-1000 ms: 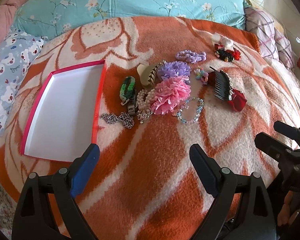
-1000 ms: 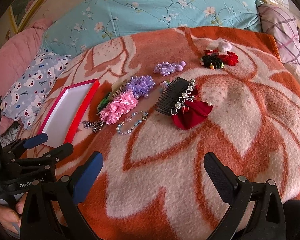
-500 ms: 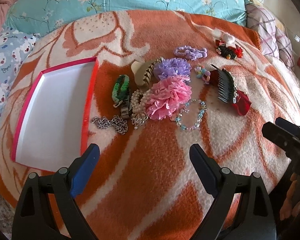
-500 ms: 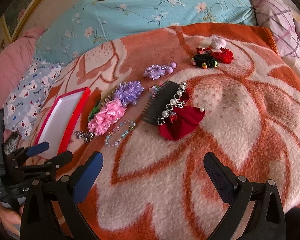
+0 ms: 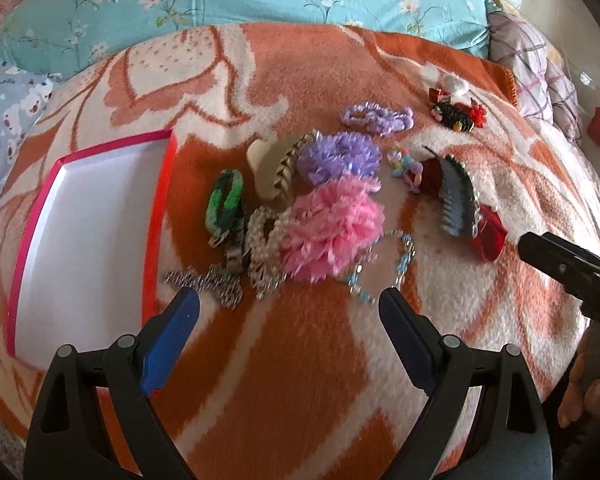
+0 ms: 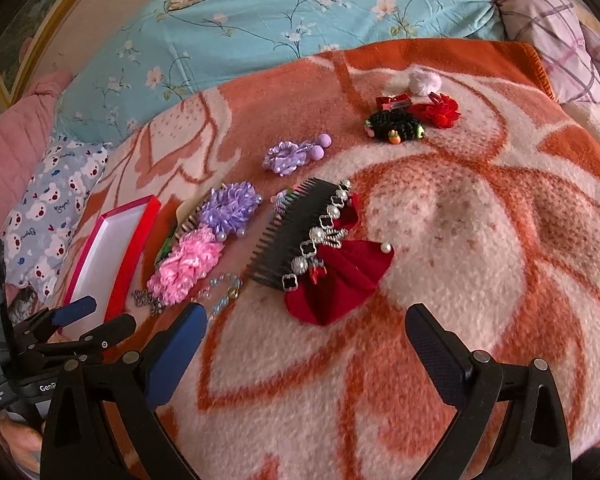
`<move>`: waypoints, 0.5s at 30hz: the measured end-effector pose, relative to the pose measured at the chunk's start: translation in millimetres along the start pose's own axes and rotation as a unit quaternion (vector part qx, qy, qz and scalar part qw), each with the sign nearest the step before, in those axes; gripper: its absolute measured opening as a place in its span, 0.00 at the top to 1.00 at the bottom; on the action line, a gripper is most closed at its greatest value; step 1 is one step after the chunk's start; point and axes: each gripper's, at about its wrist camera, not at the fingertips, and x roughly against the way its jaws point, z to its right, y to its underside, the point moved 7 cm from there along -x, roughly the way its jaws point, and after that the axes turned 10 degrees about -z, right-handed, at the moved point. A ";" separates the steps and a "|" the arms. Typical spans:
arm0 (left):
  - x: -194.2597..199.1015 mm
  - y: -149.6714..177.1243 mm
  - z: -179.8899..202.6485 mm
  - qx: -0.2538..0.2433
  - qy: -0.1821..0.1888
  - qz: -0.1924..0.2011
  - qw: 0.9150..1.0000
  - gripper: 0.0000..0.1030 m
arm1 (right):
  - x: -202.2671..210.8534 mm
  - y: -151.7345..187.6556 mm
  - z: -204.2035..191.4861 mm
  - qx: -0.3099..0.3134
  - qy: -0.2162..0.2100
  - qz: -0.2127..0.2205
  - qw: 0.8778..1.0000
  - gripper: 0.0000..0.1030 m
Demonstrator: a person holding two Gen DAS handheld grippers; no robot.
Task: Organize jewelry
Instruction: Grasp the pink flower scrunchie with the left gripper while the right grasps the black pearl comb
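A pile of hair pieces and jewelry lies on an orange and white blanket (image 5: 300, 380). It holds a pink flower (image 5: 332, 232), a purple flower (image 5: 340, 158), a pearl string (image 5: 262, 240), a silver chain (image 5: 208, 284), a blue bead bracelet (image 5: 384, 268), a green band (image 5: 224, 200) and a black comb with a red bow (image 6: 316, 248). An empty red-rimmed white box (image 5: 84, 232) lies left of the pile. My left gripper (image 5: 290, 300) is open just before the chain and bracelet. My right gripper (image 6: 306, 324) is open just before the comb's bow.
A purple scrunchie (image 6: 288, 156) and a black and red clip group (image 6: 412, 118) lie farther back. A beige claw clip (image 5: 272, 172) lies beside the purple flower. Blue floral bedding (image 6: 280, 40) and pillows border the blanket at the back and sides.
Both grippers have moved forward toward the pile. The left one now sits close to the chain and bracelet, the right one close to the comb. Both stay open and empty.
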 end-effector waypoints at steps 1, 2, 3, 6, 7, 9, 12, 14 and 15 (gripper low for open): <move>-0.8 -4.0 0.7 -0.002 0.002 0.002 1.000 0.10 | -3.0 -2.9 0.2 -0.002 -0.002 -0.002 1.000 0.07; -1.4 -8.5 2.0 -0.006 0.007 0.007 1.000 0.10 | -5.5 -5.9 0.4 -0.004 -0.003 -0.004 1.000 0.09; -2.7 -12.4 2.8 -0.008 0.009 0.010 1.000 0.10 | -8.8 -9.7 0.4 -0.006 -0.005 -0.006 1.000 0.09; -12.7 -22.2 4.7 -0.011 0.021 0.005 1.000 0.10 | -21.9 -22.4 0.1 -0.009 -0.008 -0.012 1.000 0.12; -17.9 -25.6 4.1 -0.007 0.026 0.001 1.000 0.10 | -26.6 -24.9 0.2 -0.012 -0.007 -0.017 1.000 0.15; -25.6 -29.0 5.1 -0.003 0.036 -0.005 0.999 0.10 | -38.9 -31.5 2.3 -0.020 -0.005 -0.028 0.999 0.17; -40.2 -32.3 6.4 0.000 0.048 -0.019 0.999 0.12 | -54.4 -35.6 5.3 -0.033 -0.003 -0.044 0.999 0.21; -48.7 -33.4 7.5 0.000 0.057 -0.024 0.998 0.23 | -62.8 -37.6 7.6 -0.038 0.004 -0.049 0.998 0.21; -52.7 -33.3 8.0 0.000 0.063 -0.030 0.998 0.38 | -66.2 -38.6 8.2 -0.041 0.003 -0.050 0.998 0.21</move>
